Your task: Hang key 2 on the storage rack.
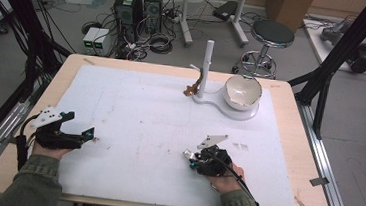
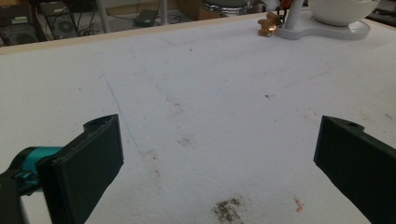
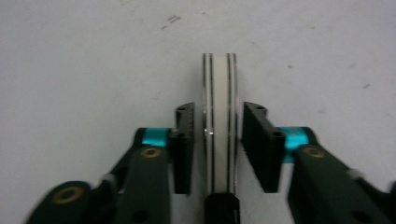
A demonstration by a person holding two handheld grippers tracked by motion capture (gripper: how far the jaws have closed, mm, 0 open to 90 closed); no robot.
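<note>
Right gripper [image 1: 192,156] near the desk's [image 1: 124,67] front edge, right of centre: jaws clamped on a thin white striped strip [image 3: 219,121], standing on edge; its lower end is hidden behind the gripper body, and what it is stays unclear. Left gripper [image 1: 90,134] at the front left corner, jaws wide apart, nothing between. Bowl [image 1: 242,92] on its stand at the far edge, cut off in the left gripper view.

White bowl [image 1: 242,92] on white stand base [image 1: 230,109] with upright post [image 1: 207,65], small brown figure [image 1: 190,89] beside post, white mat [image 1: 135,114] on wooden table [image 1: 311,159], stool [image 1: 271,35] behind.
</note>
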